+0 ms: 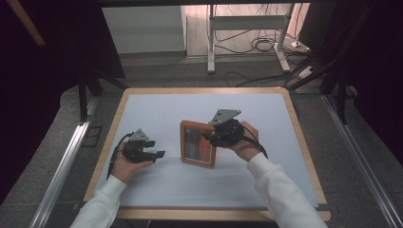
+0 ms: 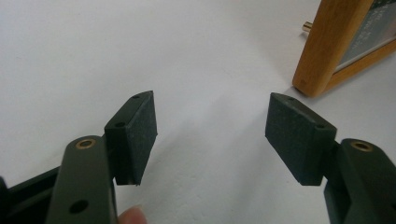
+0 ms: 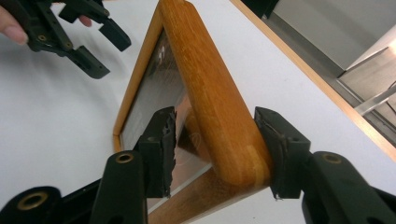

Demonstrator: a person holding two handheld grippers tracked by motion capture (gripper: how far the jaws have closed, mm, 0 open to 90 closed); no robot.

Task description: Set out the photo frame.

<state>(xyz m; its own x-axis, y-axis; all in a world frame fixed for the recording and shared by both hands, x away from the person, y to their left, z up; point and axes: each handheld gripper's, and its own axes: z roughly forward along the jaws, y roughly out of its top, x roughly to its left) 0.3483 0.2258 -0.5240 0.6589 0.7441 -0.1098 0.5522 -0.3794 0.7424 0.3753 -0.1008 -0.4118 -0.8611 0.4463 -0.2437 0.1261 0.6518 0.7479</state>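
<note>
A wooden picture frame (image 1: 196,150) with a glass front stands upright on the white table top (image 1: 157,109), near the middle. My right gripper (image 1: 212,137) reaches over its upper right corner. In the right gripper view the frame's corner (image 3: 219,135) lies between the jaws of the right gripper (image 3: 217,140): the right pad (image 3: 275,149) is against the wood, while the left pad (image 3: 161,151) stands a little off the glass. My left gripper (image 1: 158,155) rests on the table left of the frame, open and empty. In the left gripper view, the left gripper (image 2: 212,126) points past the frame's lower corner (image 2: 327,51).
The table has a wooden rim (image 1: 304,152) all round. A small brass peg (image 2: 307,26) sticks out behind the frame. Beyond the table are a metal stand (image 1: 247,33) and cables (image 1: 259,45) on the floor.
</note>
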